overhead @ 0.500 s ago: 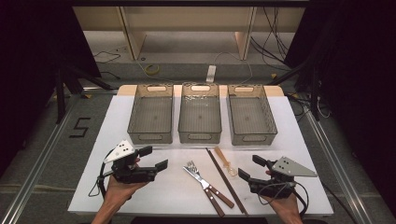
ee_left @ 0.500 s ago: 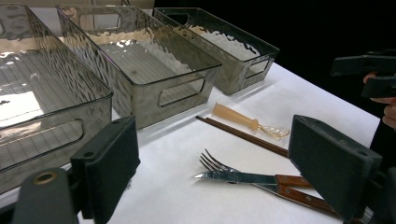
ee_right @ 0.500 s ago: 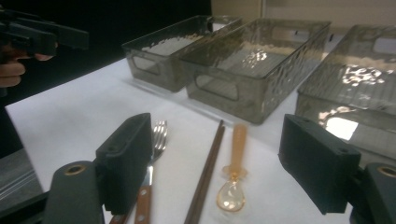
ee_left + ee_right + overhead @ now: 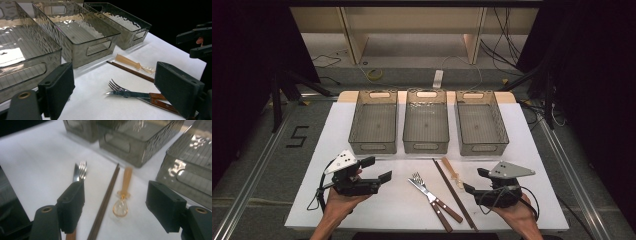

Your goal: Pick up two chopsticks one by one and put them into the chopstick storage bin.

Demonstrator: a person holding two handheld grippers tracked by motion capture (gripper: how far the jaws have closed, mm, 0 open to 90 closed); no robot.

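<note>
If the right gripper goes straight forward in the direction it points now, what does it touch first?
Probably the small amber translucent plastic spoon, which lies centred between the open jaws of the right gripper, with the pair of dark brown wooden chopsticks just beside it. Depth is unclear, so the chopsticks might come first.

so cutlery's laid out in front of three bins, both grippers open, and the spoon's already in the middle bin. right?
Not quite: the spoon is not in the middle bin. It lies on the table beside the chopsticks, as the high view shows. The rest holds: left gripper and right gripper are open.
</note>
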